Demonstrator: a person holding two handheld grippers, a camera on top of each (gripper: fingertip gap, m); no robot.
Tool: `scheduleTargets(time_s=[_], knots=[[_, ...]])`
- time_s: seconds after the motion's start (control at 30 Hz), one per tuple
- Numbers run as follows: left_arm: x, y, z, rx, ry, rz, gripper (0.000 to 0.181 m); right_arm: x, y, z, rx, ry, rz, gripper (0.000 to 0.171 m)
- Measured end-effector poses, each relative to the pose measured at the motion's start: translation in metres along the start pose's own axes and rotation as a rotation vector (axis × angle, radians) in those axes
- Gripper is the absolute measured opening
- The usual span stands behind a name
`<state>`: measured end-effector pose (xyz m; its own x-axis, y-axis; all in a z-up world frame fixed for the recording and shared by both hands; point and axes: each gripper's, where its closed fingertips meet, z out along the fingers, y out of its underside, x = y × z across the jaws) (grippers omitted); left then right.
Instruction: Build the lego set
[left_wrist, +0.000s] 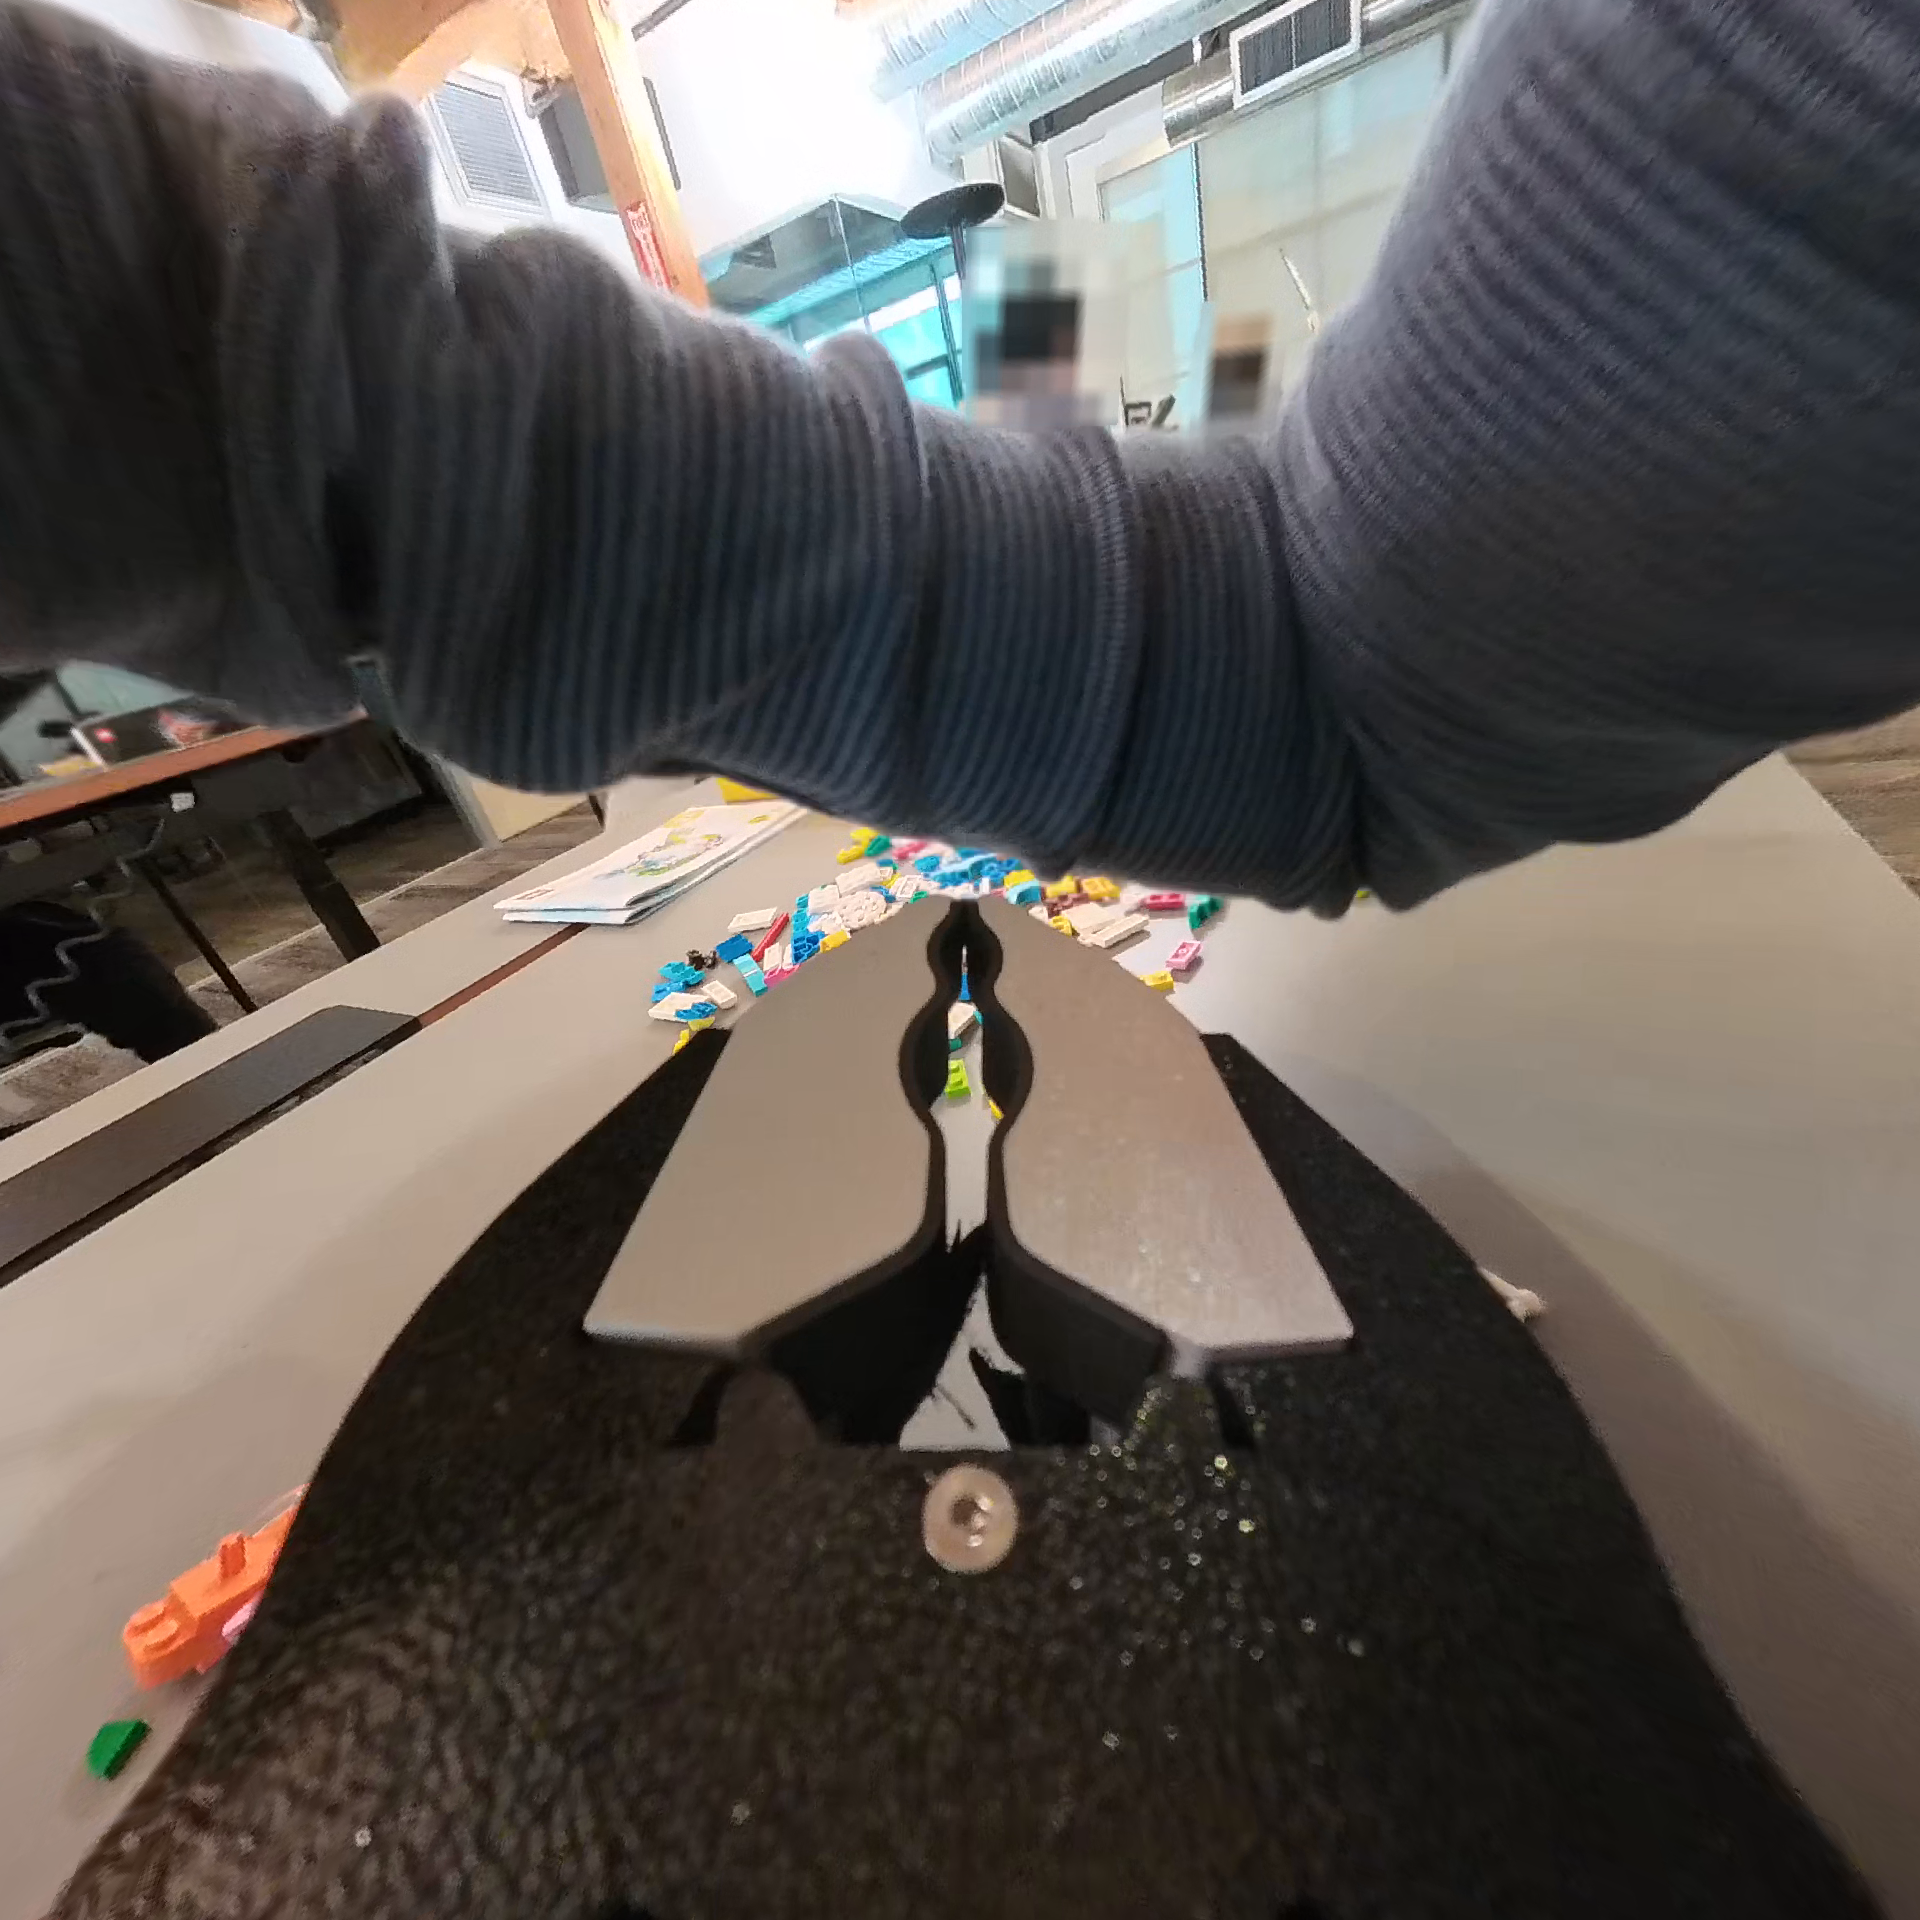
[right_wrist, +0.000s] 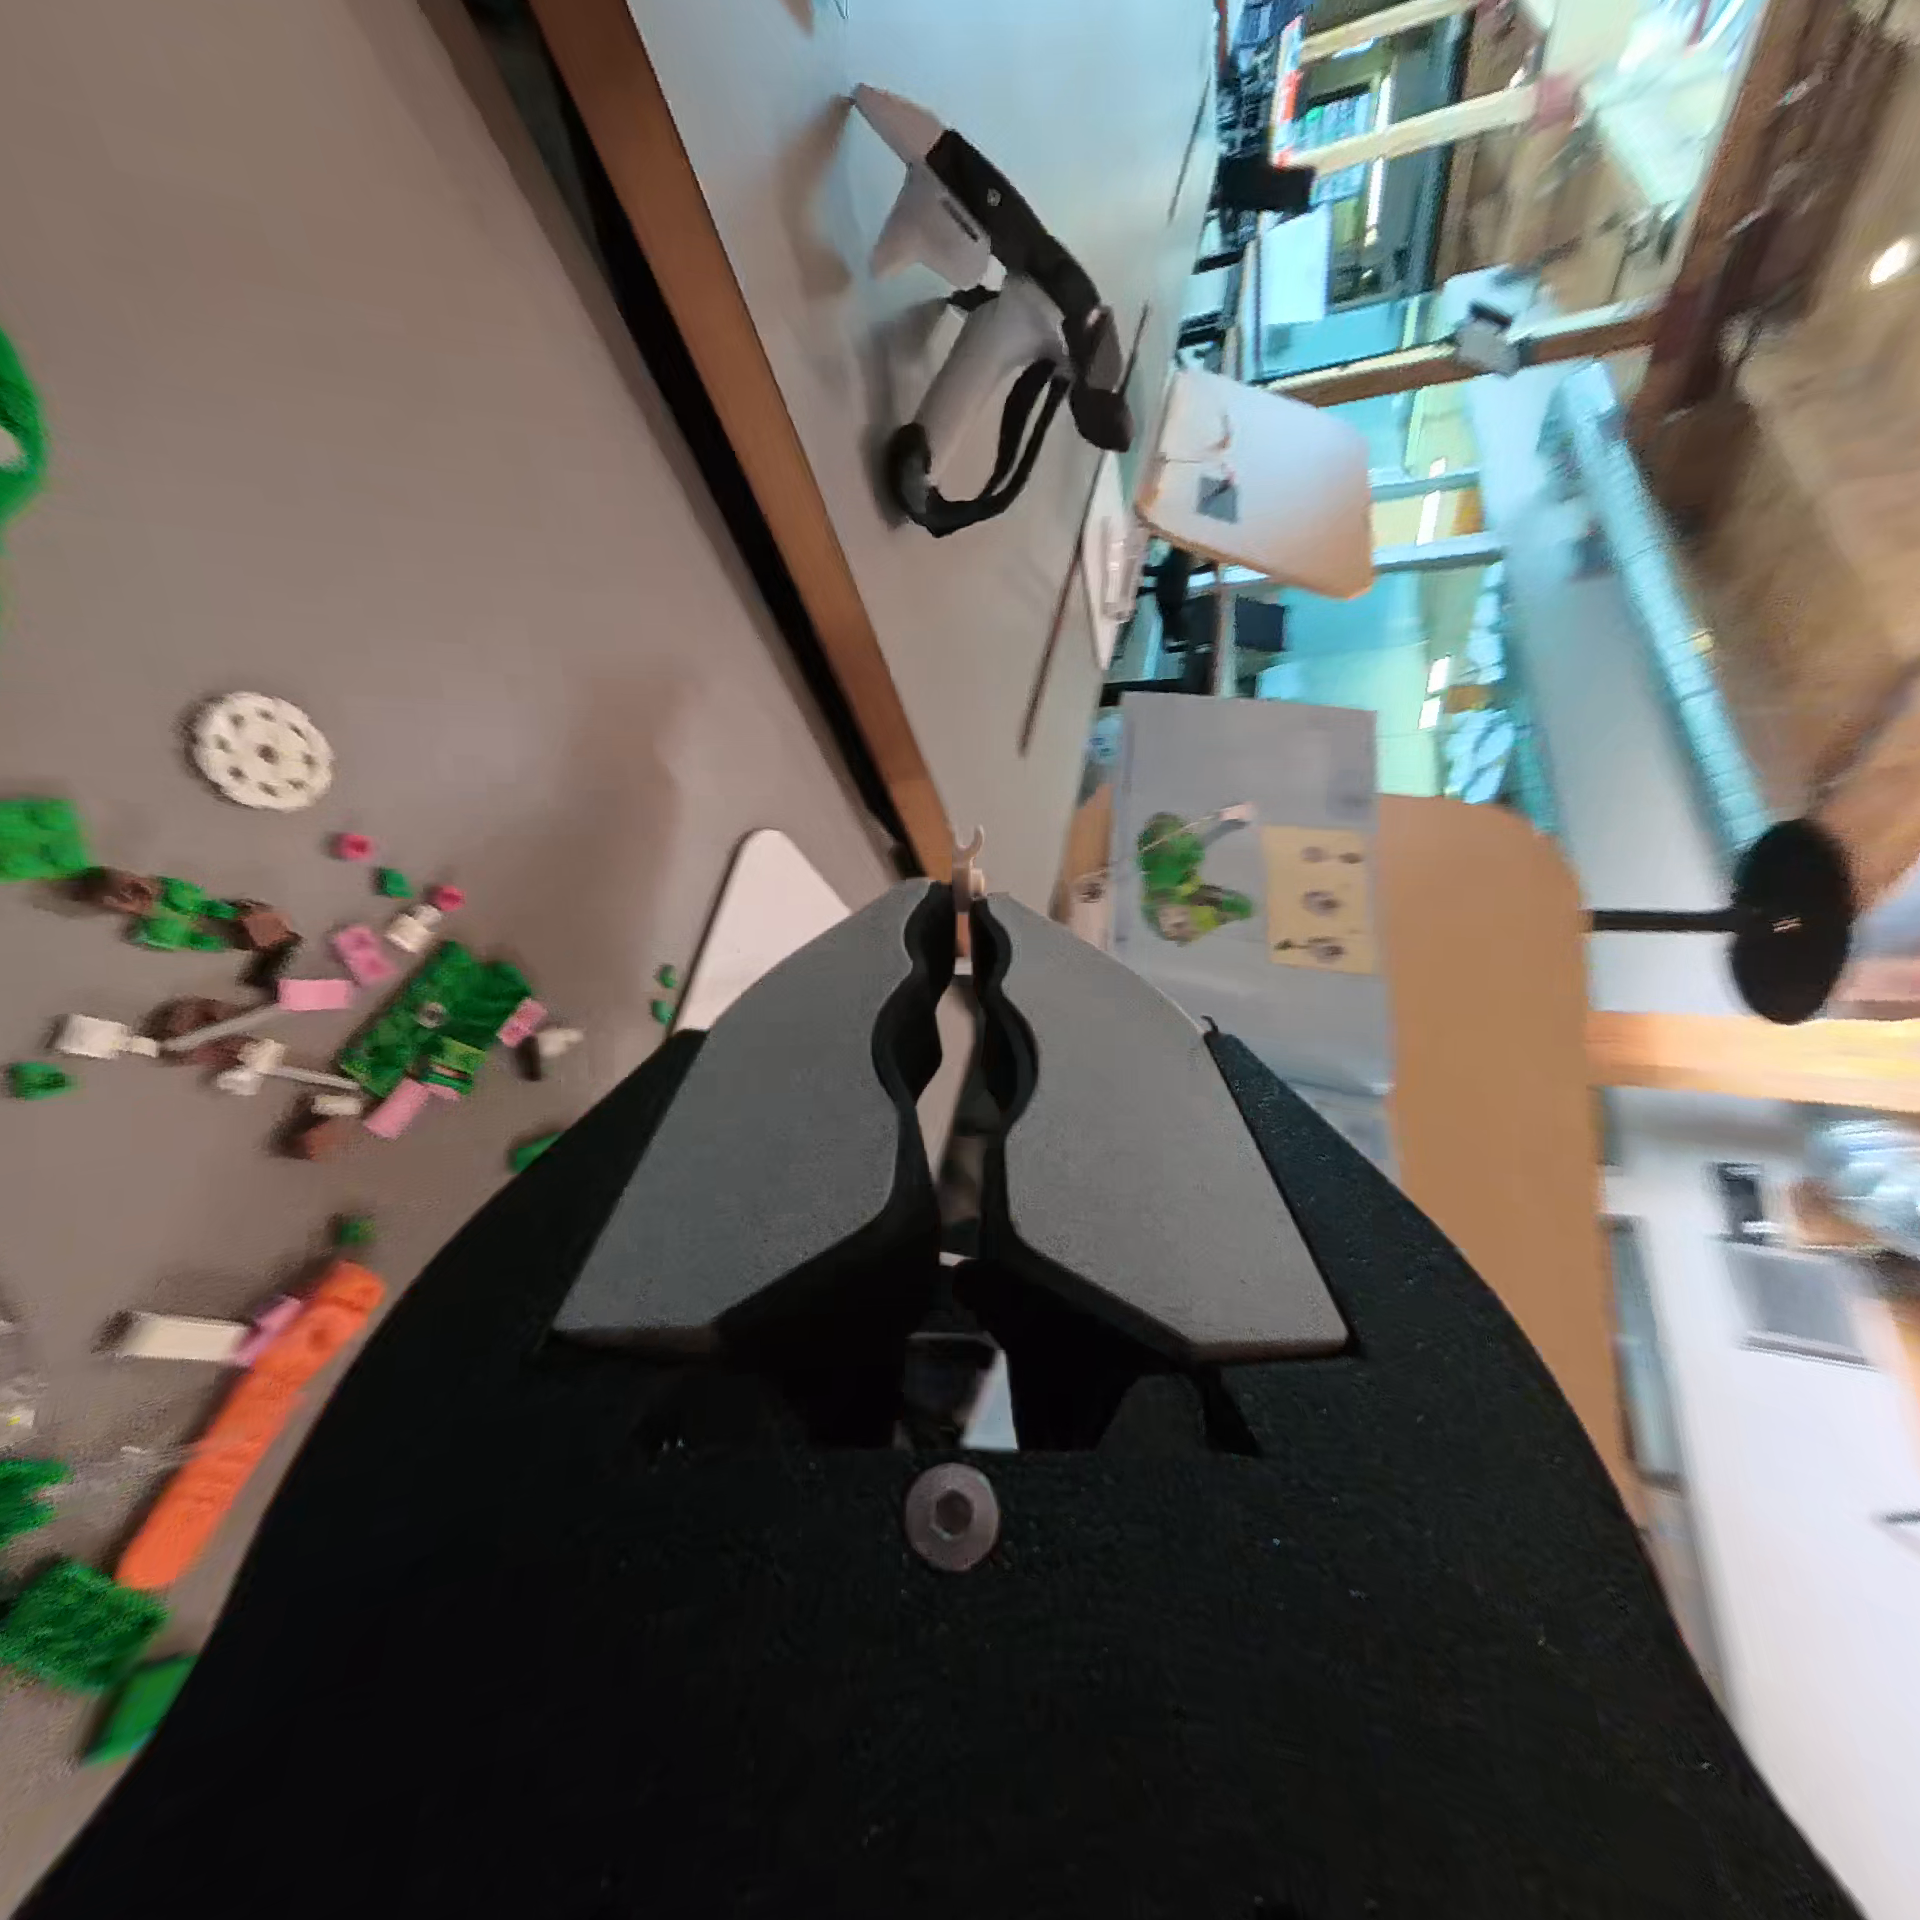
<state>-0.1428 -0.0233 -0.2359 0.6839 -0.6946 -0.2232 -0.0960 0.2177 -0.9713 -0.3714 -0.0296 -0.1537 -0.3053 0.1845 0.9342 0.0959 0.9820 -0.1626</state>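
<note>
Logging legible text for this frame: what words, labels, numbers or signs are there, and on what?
Red sign on the wooden post: too blurred to read.
Instruction booklet on the table: print too small.
Dark box on the side table: mark too small.
Printed sheet with a green figure: blurred.
Nothing can be quoted.

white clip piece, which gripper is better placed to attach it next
Right, probably: the right gripper is already shut on the white clip piece. The left gripper is shut on nothing, near the loose bricks.
</note>
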Motion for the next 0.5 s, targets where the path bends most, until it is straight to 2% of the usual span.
scheduleTargets(time_s=[0.17,0.3,0.37,0.5], knots=[[0.004,0.001,0.002,-0.013,0.009,0.026,0.0,0.023,-0.017,-0.024,0.003,0.258,-0.352,0.002],[0.007,0.001,0.002,-0.016,0.013,0.036,0.0,0.024,-0.025,-0.041,-0.026,0.335,-0.534,0.002],[0.007,0.002,0.003,-0.019,0.014,0.04,0.0,0.017,-0.025,-0.043,-0.046,0.294,-0.579,0.002],[0.012,0.001,0.003,-0.018,0.029,0.057,0.0,-0.018,0.008,-0.025,-0.096,0.0,-0.457,0.002]])
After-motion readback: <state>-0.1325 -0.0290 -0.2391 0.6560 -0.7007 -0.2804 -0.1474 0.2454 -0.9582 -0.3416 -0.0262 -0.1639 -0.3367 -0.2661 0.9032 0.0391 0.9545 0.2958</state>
